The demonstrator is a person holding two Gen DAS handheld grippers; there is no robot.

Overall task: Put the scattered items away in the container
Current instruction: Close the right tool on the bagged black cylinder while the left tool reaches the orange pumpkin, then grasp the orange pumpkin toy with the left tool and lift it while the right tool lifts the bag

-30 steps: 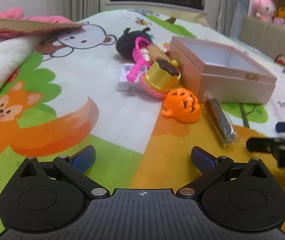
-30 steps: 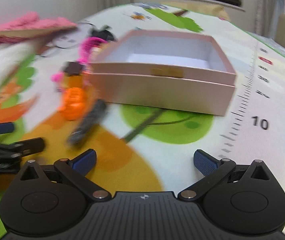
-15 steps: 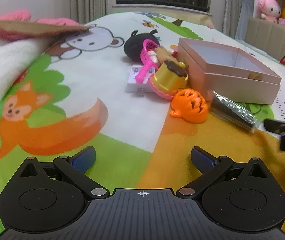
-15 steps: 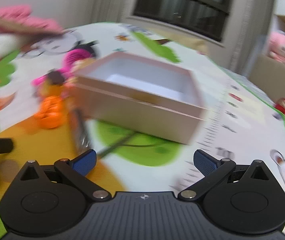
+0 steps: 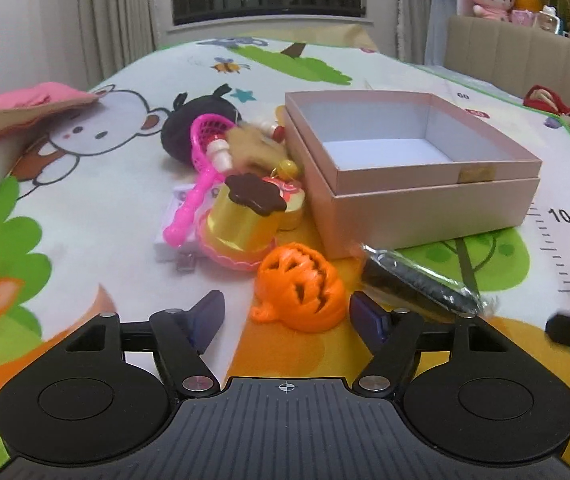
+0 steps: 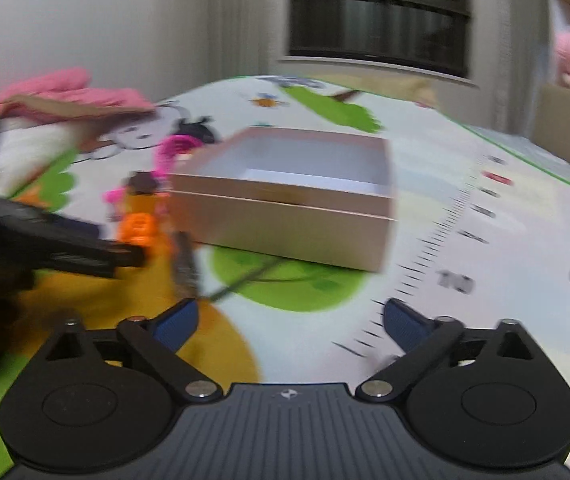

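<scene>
Pumpkin (image 5: 300, 286): between closing left fingers (image 5: 207, 314), ungripped; next, pinch and lift into empty box (image 5: 413, 168). Right fingers (image 6: 403, 324) closing on nothing.

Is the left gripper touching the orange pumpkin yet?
Apart. Left wrist view: closing left gripper, mat visible between each fingertip and the orange pumpkin.

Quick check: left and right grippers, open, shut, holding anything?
Left gripper: jaws closing, orange plastic pumpkin between them, not gripped yet.
Right gripper: jaws closing, nothing between them.
</scene>
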